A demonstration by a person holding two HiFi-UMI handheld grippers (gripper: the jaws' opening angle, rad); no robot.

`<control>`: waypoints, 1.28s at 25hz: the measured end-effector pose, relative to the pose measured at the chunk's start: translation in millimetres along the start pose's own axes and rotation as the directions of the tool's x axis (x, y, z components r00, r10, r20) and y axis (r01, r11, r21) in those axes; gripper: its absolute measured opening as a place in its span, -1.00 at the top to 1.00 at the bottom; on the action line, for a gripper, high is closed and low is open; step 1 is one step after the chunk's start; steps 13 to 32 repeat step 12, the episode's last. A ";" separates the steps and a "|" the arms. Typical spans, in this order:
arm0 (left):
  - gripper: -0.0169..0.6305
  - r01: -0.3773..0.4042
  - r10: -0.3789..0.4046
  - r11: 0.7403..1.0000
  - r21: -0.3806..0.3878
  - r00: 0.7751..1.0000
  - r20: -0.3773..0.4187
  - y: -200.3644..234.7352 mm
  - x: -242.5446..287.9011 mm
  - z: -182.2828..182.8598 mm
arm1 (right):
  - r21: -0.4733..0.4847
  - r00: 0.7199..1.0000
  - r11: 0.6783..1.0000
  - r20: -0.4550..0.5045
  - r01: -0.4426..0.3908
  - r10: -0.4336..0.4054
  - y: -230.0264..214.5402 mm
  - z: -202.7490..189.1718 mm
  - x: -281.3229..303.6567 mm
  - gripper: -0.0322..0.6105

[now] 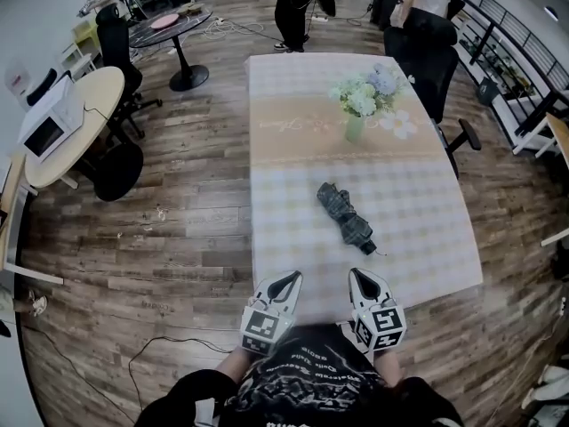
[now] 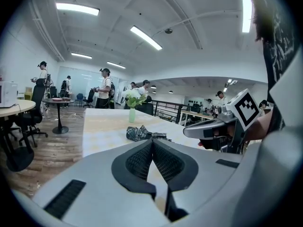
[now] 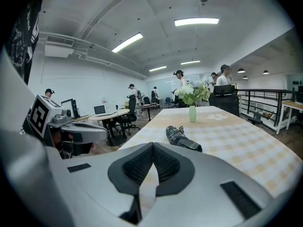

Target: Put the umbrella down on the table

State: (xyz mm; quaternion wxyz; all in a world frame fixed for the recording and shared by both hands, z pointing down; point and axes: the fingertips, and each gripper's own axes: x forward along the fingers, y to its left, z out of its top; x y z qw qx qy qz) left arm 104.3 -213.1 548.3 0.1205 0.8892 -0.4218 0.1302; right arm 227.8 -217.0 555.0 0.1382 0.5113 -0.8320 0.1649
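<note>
Dark plaid folded umbrella (image 1: pixel 347 218) lies flat on checked-cloth tabletop (image 1: pixel 418 203), mid-frame. Left gripper (image 1: pixel 289 279) & right gripper (image 1: pixel 357 276), bottom centre: fingers pressed together, empty. Put-down looks done; best hang back, no nudging it.

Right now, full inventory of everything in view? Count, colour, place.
umbrella: 1, dark plaid, folded, table's near half
table: 1, pale checked cloth, centre
vase of flowers: 1, green vase, pale blooms, table's far half
round table: 1, cream, left
appliance: 1, white, on the round table
dark round table: 1, far left
office chairs: several, black, by the tables
people: several, far end
left gripper: 1, white and black, shut, empty
right gripper: 1, same, shut, empty
</note>
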 end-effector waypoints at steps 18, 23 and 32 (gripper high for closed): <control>0.89 0.017 -0.016 0.999 -0.035 1.000 0.003 -5.7 5.1 -5.2 | 0.029 0.999 0.999 -0.020 -0.027 0.028 -3.6 -9.0 0.2 0.88; 0.89 0.017 -0.016 0.999 -0.035 1.000 0.003 -5.7 5.1 -5.2 | 0.029 0.999 0.999 -0.020 -0.027 0.028 -3.6 -9.0 0.2 0.88; 0.89 0.017 -0.016 0.999 -0.035 1.000 0.003 -5.7 5.1 -5.2 | 0.029 0.999 0.999 -0.020 -0.027 0.028 -3.6 -9.0 0.2 0.88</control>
